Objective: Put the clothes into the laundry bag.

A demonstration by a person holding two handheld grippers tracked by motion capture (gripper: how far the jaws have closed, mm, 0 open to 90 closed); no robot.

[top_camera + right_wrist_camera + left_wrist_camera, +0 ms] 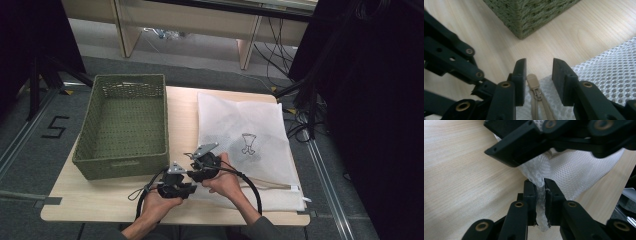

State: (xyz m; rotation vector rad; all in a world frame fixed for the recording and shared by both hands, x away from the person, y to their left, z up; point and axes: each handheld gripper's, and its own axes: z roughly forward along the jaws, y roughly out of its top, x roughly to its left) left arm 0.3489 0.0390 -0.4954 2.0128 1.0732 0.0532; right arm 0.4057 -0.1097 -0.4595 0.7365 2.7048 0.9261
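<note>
Trouble could come at the zipper pull (533,81): the right gripper (539,75) hangs over it with jaws spread, and closing off-centre would likely miss that small tab. Left gripper (539,195) pinches a bunched corner of the laundry bag (245,135), white mesh lying flat just beside the green basket (125,125).

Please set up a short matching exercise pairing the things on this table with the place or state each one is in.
Things:
1. white mesh laundry bag
2. green woven basket
3. beige zipper pull
4. left gripper

States:
A. between open fingers, untouched
B. standing empty at the table's left
C. shut on a bunched corner
D. lying flat at the table's right

Pairs: 1-D, 2-B, 3-A, 4-C
</note>
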